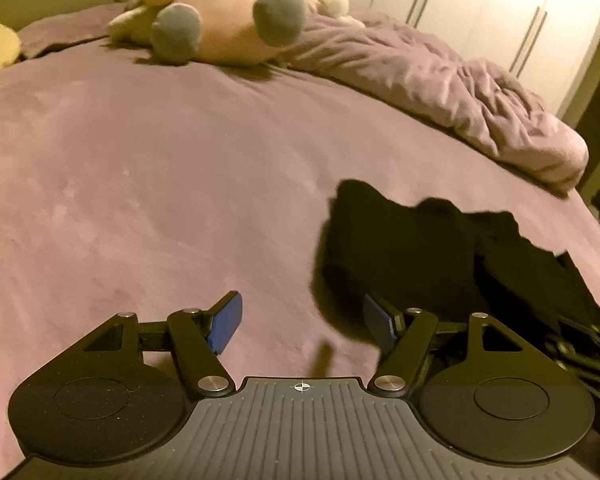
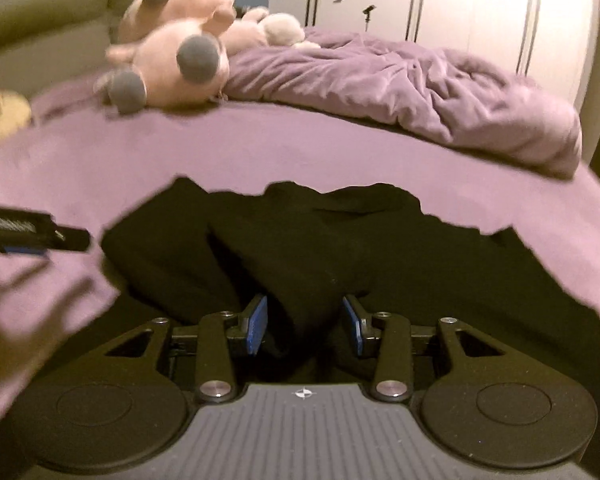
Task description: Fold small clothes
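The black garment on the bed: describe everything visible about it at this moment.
The black garment is dark, soft-looking cloth, too dark to tell its type. It lies rumpled on the purple bed cover, with thick folds and an uneven far edge. A fold of it rises between the blue pads of the right gripper, whose jaws stand apart; contact with the pads cannot be told. The left gripper is open over the cover just left of the garment, not touching it.

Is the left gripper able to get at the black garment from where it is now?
Probably yes: the left gripper is open over bare purple bedspread, and the black garment lies just beside it with nothing between.
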Demonstrator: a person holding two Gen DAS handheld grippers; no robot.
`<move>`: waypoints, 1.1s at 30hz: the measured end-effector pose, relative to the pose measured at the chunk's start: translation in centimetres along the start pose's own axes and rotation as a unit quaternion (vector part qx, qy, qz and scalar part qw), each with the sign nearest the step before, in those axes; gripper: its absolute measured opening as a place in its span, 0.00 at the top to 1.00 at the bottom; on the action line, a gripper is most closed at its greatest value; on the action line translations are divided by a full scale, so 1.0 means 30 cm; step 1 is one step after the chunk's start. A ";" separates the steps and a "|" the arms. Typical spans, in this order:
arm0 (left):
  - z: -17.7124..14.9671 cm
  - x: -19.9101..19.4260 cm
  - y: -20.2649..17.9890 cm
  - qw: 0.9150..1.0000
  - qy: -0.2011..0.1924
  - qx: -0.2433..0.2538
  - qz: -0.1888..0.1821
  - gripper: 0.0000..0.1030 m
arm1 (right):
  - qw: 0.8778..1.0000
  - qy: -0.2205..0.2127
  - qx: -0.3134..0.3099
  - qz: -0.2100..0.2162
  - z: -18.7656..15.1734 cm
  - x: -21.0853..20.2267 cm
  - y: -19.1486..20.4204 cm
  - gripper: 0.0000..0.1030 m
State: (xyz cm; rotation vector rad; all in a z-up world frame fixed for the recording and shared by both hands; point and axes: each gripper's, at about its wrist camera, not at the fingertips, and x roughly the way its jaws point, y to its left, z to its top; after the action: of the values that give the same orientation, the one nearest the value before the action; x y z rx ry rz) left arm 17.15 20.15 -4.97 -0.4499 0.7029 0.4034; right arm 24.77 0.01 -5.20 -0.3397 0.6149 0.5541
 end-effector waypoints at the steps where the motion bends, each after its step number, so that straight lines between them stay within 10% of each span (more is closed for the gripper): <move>1: -0.007 -0.003 -0.006 1.000 0.002 0.005 -0.003 0.29 | 1.000 -0.001 -0.013 -0.012 0.002 0.016 0.009 0.84; 5: -0.017 -0.003 -0.071 0.999 0.005 0.026 -0.021 0.29 | 0.995 -0.050 0.079 -0.032 0.027 -0.024 -0.084 0.96; 9: -0.029 0.021 -0.158 0.998 0.009 0.056 -0.034 0.29 | 0.942 -0.140 0.305 -0.024 -0.065 -0.166 -0.330 0.95; 11: -0.038 0.041 -0.198 0.997 0.013 0.068 -0.037 0.29 | 0.915 -0.124 0.383 -0.029 -0.163 -0.184 -0.438 0.92; 17: -0.045 0.082 -0.267 0.996 0.023 0.080 -0.034 0.30 | 0.885 -0.035 0.461 -0.063 -0.365 -0.182 -0.612 0.77; 24: -0.033 0.116 -0.294 0.995 0.032 0.094 -0.016 0.30 | 0.937 -0.020 0.336 -0.089 -0.253 -0.123 -0.580 0.61; 33: -0.026 0.135 -0.299 0.994 0.038 0.098 -0.010 0.29 | 0.970 0.025 0.233 -0.056 -0.132 -0.001 -0.530 0.77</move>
State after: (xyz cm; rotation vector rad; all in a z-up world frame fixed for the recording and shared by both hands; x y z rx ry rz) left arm 24.00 13.10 -5.99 -0.2874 0.8037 0.2962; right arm 32.22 -14.56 -6.04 0.0570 0.7481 0.2791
